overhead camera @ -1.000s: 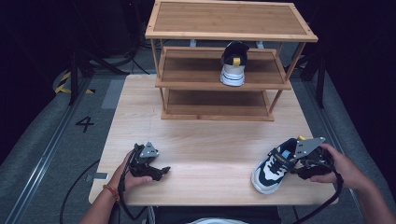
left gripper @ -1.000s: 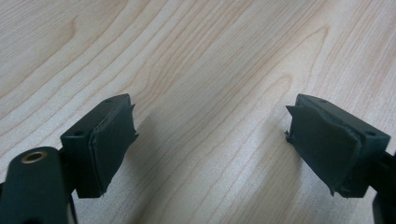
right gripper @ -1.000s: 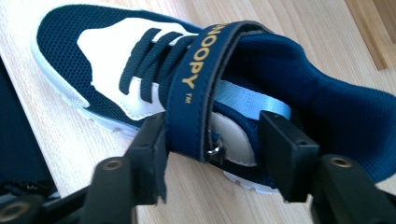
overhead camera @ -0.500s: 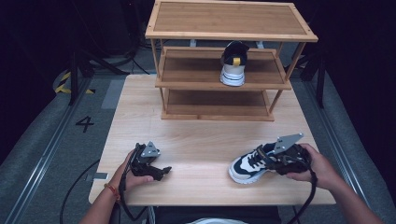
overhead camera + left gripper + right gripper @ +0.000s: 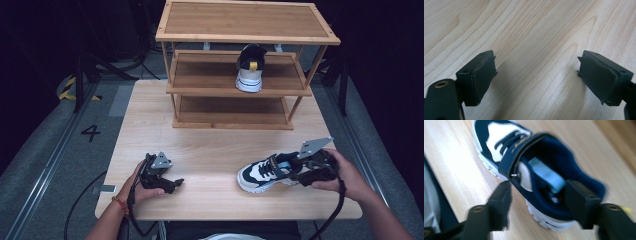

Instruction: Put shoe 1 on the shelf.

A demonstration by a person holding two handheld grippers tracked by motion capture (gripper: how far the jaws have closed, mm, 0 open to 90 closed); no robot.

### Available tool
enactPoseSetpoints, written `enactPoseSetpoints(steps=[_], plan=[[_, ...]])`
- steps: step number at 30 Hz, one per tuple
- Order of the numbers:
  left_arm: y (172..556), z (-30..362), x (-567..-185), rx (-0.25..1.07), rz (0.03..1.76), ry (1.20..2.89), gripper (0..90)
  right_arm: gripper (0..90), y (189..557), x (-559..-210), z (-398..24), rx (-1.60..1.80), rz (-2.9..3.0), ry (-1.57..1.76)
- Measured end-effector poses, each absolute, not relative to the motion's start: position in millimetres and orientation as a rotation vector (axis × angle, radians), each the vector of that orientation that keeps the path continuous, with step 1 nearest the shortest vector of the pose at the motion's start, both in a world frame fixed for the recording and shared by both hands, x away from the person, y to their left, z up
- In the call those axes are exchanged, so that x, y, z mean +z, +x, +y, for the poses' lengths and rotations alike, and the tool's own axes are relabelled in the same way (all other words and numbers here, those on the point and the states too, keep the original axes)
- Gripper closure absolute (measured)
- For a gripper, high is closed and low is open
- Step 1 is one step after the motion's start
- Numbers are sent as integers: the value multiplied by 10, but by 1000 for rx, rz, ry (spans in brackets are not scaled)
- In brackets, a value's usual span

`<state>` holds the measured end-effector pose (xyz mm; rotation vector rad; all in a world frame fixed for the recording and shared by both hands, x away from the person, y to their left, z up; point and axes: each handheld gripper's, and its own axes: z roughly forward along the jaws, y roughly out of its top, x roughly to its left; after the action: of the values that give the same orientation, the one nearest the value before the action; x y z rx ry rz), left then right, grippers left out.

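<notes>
Table (image 5: 210,150); rack (image 5: 240,82) holds one shoe (image 5: 250,67); right tool (image 5: 537,200) part-open, just widened, astride sneaker (image 5: 536,177) heel.

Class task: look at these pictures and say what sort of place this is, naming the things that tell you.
Probably a recording studio or lab set up for a shoe-tidying demonstration, not a home. A wooden table holding a shoe rack stands among dark surroundings, with cables and a taped floor number "4" beside it.
</notes>
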<state>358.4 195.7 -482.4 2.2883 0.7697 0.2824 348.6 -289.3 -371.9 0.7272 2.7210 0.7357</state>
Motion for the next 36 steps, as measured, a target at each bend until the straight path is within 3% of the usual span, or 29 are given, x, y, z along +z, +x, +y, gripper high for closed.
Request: enactPoseSetpoints(steps=[5, 9, 14, 20, 25, 30, 36], plan=[[3585, 1954, -4826, 283, 765, 2285, 144, 371, 3508, -3547, -3148, 743, 2609, 738], [3584, 1956, -4826, 282, 765, 2286, 144, 429, 3637, -3580, -3269, 765, 2651, 733], [3585, 1955, -4827, 280, 763, 2286, 143, 375, 3778, -3750, -3238, 703, 2709, 734], [3585, 1955, -4827, 279, 763, 2286, 140, 314, 3690, -3886, -3167, 670, 2797, 570], [3585, 1955, -4827, 279, 763, 2286, 140, 398, 3616, -3889, -3199, 679, 2781, 575], [3586, 1955, -4828, 275, 762, 2287, 138, 409, 3464, -3871, -3203, 693, 2820, 536], [3585, 1952, -4829, 275, 764, 2285, 136, 485, 3199, -3861, -3130, 743, 2895, 424]])
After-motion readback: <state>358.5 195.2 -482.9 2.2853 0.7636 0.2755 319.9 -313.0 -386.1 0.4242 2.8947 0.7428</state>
